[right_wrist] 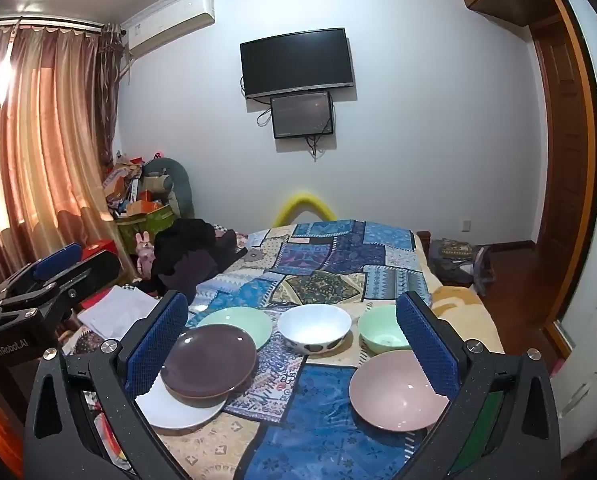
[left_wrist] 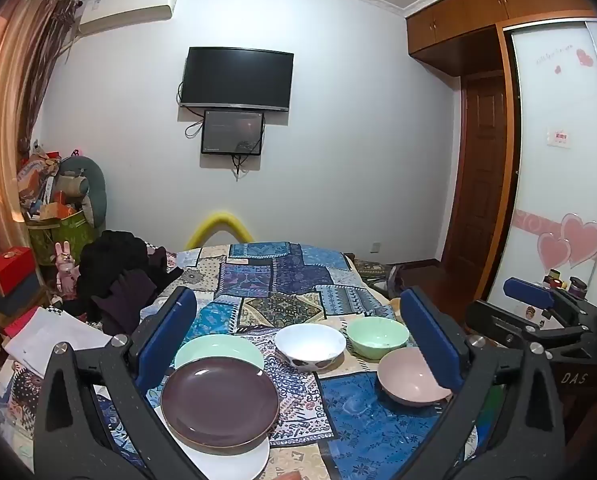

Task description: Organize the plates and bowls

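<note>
A purple plate [left_wrist: 219,399] lies on a white plate [left_wrist: 234,458], with a green plate [left_wrist: 218,348] just behind. To the right stand a white bowl [left_wrist: 310,343], a green bowl [left_wrist: 377,335] and a pink bowl [left_wrist: 410,376]. My left gripper [left_wrist: 298,344] is open and empty, above the near table edge. In the right wrist view the purple plate [right_wrist: 209,361], white plate [right_wrist: 178,406], green plate [right_wrist: 236,322], white bowl [right_wrist: 314,327], green bowl [right_wrist: 382,334] and pink bowl [right_wrist: 396,390] show too. My right gripper [right_wrist: 294,344] is open and empty.
The table wears a blue patchwork cloth [left_wrist: 282,276]. Black clothes [left_wrist: 122,276] and papers [left_wrist: 46,336] lie at its left. Boxes and bags [left_wrist: 54,204] crowd the left corner. A wardrobe [left_wrist: 558,168] stands right. A TV [left_wrist: 236,78] hangs on the far wall.
</note>
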`<state>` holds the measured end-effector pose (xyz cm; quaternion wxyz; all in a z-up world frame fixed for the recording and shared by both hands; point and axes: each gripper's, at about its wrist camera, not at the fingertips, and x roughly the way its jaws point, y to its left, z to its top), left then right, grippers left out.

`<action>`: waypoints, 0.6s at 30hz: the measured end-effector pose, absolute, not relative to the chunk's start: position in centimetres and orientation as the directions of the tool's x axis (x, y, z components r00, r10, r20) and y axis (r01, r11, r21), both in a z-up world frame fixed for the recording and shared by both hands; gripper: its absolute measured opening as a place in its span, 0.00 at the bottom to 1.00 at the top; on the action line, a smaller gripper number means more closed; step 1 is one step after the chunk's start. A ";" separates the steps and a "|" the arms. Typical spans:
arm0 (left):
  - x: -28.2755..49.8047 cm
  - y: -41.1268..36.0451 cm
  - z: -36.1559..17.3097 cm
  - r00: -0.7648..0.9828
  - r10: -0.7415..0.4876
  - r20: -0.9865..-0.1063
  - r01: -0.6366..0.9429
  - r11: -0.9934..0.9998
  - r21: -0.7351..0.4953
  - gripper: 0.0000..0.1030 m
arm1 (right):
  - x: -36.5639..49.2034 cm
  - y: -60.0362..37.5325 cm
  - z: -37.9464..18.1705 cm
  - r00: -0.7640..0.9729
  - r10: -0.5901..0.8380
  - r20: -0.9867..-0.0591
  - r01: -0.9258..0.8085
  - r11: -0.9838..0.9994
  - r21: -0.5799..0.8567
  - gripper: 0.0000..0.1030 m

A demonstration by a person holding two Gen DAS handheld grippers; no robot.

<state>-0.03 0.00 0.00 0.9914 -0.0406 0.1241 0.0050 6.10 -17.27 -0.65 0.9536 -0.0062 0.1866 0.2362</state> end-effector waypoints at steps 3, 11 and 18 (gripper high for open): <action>0.0 0.0 0.0 0.968 0.001 -0.252 -0.022 0.996 -0.082 1.00 | 6.1 -17.3 -0.6 0.819 0.449 -0.357 -0.454 0.888 0.077 1.00; 0.8 -0.5 -1.3 0.963 -0.002 -0.270 -0.020 0.997 -0.078 1.00 | 6.1 -17.2 -0.6 0.818 0.450 -0.358 -0.454 0.888 0.078 1.00; 0.7 0.2 -0.3 0.963 -0.005 -0.271 -0.019 0.996 -0.087 1.00 | 6.1 -17.1 -0.6 0.817 0.450 -0.360 -0.454 0.887 0.080 1.00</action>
